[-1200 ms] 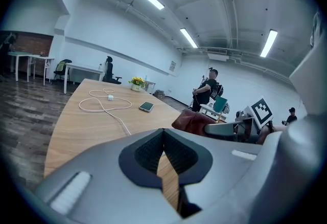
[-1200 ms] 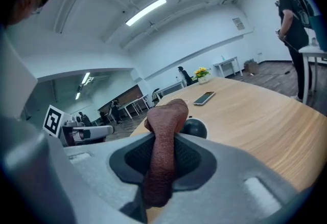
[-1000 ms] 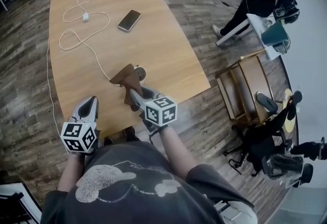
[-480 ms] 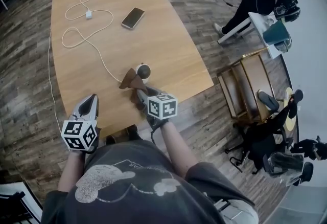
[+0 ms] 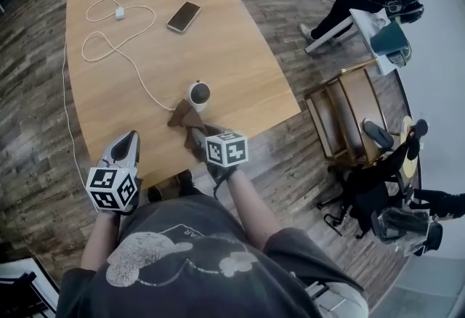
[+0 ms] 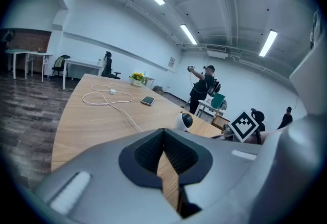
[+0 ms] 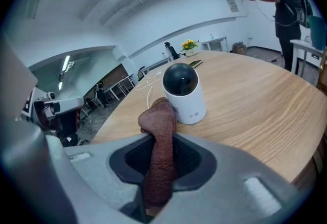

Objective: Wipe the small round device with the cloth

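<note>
Noted right tongs [image 7: 161, 164] clamped on the brown cloth [image 7: 159, 120], with a fold bunched ahead of the jaws, right beside the small round device [image 7: 184, 90]; cannot tell whether touching. Found the device upright on the bench [image 5: 218, 41], near the front edge, white body and dark dome fully exposed. Compared with one second back: draped over by the cloth then, half uncovered midway, bare now. Reads as one wiping stroke drawn back toward the body and finished across the top. Judged far side probably unwiped; likely needs another pass. Recorded left tongs [image 5: 125, 148] together on nothing, near the front edge, well apart from the device. Logged white cable [image 5: 109, 48] and phone [image 5: 183, 17] farther up the bench.
</note>
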Demonstrator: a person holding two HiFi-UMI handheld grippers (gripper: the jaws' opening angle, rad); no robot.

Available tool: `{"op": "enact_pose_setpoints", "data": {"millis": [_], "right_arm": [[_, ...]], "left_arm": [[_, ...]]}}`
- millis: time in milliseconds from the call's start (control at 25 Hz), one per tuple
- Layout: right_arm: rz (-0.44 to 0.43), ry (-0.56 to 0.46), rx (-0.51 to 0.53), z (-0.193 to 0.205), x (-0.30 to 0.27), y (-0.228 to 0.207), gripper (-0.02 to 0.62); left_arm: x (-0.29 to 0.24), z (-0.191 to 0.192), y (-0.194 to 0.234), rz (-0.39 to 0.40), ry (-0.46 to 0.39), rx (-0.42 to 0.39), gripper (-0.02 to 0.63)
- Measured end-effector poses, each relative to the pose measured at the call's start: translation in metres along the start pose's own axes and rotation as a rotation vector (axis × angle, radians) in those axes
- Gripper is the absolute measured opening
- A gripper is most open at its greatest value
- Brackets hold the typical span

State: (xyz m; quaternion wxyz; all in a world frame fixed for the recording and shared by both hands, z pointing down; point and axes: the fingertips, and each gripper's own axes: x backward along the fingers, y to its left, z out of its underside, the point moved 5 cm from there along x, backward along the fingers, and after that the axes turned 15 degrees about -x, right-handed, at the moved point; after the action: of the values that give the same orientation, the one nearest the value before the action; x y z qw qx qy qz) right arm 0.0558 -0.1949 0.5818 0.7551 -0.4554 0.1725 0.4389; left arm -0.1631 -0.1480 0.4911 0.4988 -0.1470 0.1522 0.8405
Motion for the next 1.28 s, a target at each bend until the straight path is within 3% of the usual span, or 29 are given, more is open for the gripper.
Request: {"op": "enact_pose_setpoints", "data": {"millis": [280,400,560,960,1280], "right_arm": [[-0.073,-0.094,0.073,-0.013,0.032,0.025,0.075],[-0.092,-0.185,0.056,-0.026,0.053,0.030,0.075],[-0.058,-0.265,0.014,-0.038,0.069,0.017,0.075],[0.020,-0.200,-0.065,-0.023,0.050,-0.019,0.075],[0.038,-0.075,-0.089,-0.010,0.025,-0.034,0.075]], "left_arm": [[-0.003,-0.002,-0.005,0.014,-0.005,-0.006,0.018],[-0.007,-0.004,-0.008,0.025,-0.010,-0.012,0.018],[-0.015,-0.009,-0.016,0.046,-0.015,-0.023,0.018],[-0.019,-0.009,-0.025,0.035,-0.003,-0.018,0.018],[-0.020,-0.005,-0.023,-0.004,0.015,0.002,0.018]]}}
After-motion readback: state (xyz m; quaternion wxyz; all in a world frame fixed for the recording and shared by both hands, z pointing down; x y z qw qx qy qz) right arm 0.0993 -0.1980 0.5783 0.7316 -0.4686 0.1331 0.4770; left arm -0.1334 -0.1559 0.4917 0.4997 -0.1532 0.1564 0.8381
